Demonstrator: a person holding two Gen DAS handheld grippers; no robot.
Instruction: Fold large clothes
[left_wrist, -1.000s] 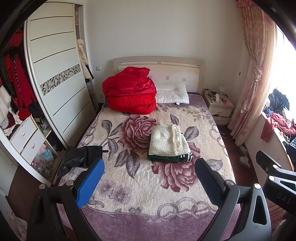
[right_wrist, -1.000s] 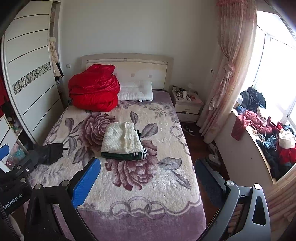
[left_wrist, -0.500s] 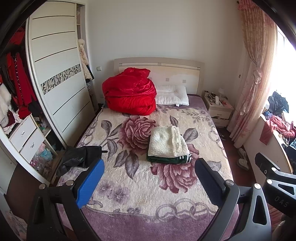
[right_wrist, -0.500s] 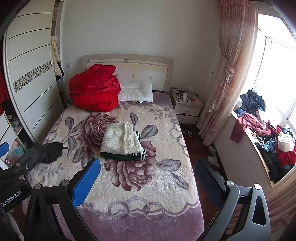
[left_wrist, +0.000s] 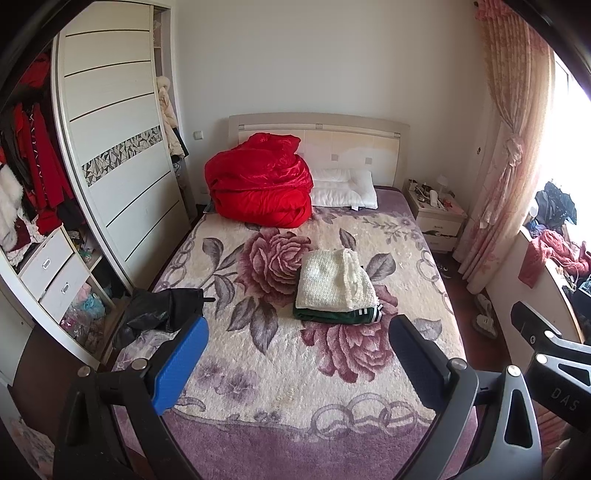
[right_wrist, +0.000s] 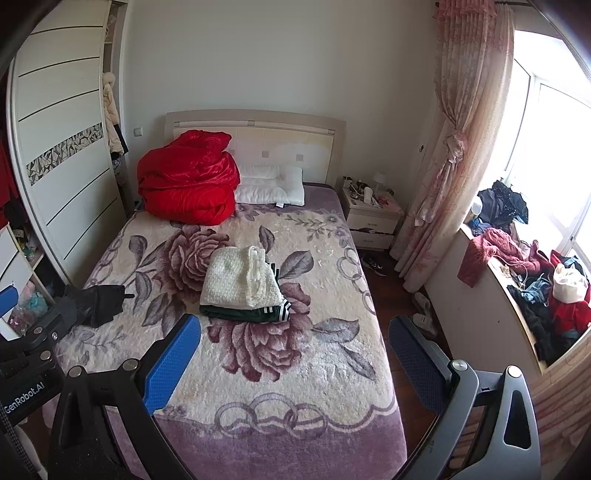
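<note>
Right wrist view: white lettering "GenRobot.AI" on the black plastic body of the left gripper (right_wrist: 27, 363), low and left of the blue-padded finger (right_wrist: 171, 363).

Left wrist view: pale letters "DAS" on the dark grey body of the right gripper (left_wrist: 554, 365), right of the dark-padded finger (left_wrist: 417, 363); the word runs on out of frame.

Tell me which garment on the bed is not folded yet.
The black garment at the bed's left edge lies crumpled. The cream knit and the green garment under it are folded in a stack.
</note>
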